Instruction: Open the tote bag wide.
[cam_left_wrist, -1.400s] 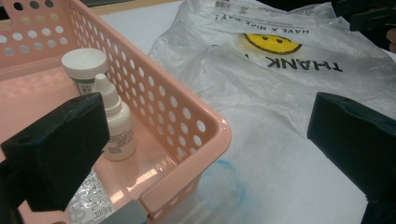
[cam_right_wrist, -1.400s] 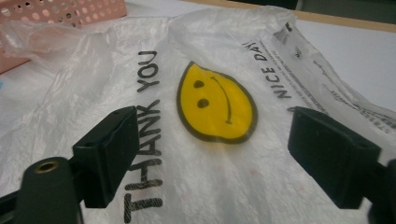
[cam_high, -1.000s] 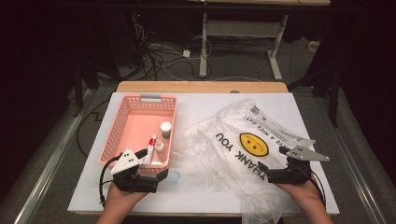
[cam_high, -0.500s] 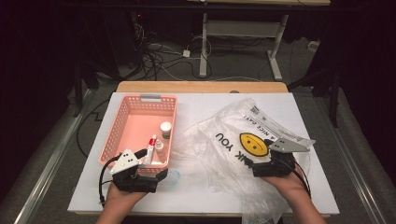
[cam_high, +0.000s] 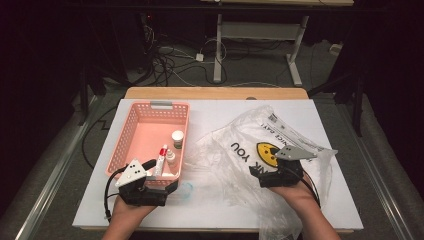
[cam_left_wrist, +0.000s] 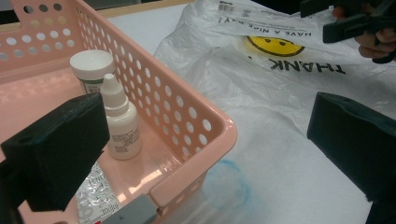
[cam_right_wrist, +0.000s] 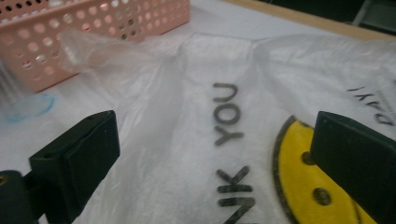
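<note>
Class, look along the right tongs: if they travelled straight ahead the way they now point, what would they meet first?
Most likely the clear plastic bag, at its "THANK YOU" print just ahead of the open right tongs. The pink basket lies farther on. How high the tongs ride above the bag is unclear, so this is a judgement.

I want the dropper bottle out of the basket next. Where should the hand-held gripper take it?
Grip the white dropper bottle across its straight body below the narrow cap, coming from above: it stands upright beside the white-capped bottle, near the pink basket wall.
</note>
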